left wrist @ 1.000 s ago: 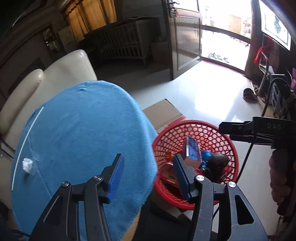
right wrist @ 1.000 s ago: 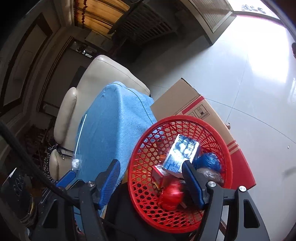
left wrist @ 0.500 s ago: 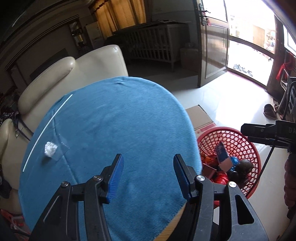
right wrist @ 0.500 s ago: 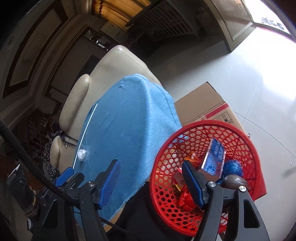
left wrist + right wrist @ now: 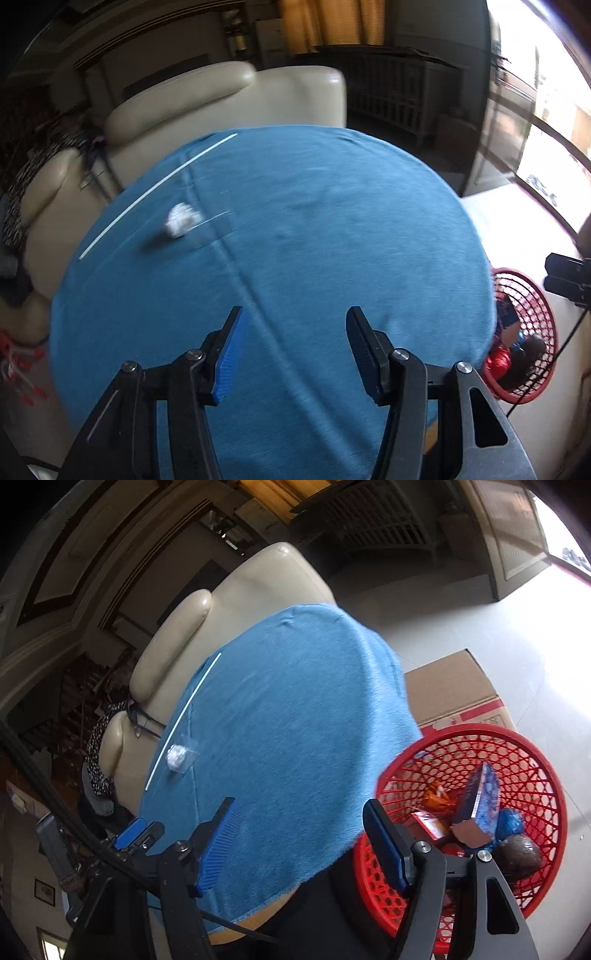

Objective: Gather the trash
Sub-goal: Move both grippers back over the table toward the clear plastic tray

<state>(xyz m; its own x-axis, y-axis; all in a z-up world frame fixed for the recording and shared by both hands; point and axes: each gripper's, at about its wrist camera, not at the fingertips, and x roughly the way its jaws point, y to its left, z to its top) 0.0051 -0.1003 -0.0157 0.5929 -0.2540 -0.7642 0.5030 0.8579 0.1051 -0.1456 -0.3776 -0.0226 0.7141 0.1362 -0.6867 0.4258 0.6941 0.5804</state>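
Observation:
A crumpled white paper ball (image 5: 180, 224) lies on a clear plastic wrapper on the blue cloth-covered table (image 5: 295, 229), far left. It also shows in the right wrist view (image 5: 176, 755). A thin white straw (image 5: 155, 194) lies beside it. The red mesh basket (image 5: 528, 760) holds several pieces of trash and stands right of the table; it shows in the left wrist view (image 5: 537, 317). My left gripper (image 5: 293, 354) is open and empty above the near table. My right gripper (image 5: 301, 843) is open and empty near the table edge and basket.
A cream leather sofa (image 5: 229, 96) stands behind the table. A cardboard box (image 5: 450, 694) sits on the floor under the basket. White tiled floor (image 5: 498, 620) lies to the right. A dark cable (image 5: 29, 760) runs along the left.
My left gripper has swung left, from the basket to over the table toward the paper ball. My right gripper has also shifted left, and the basket has slid to the right in its view.

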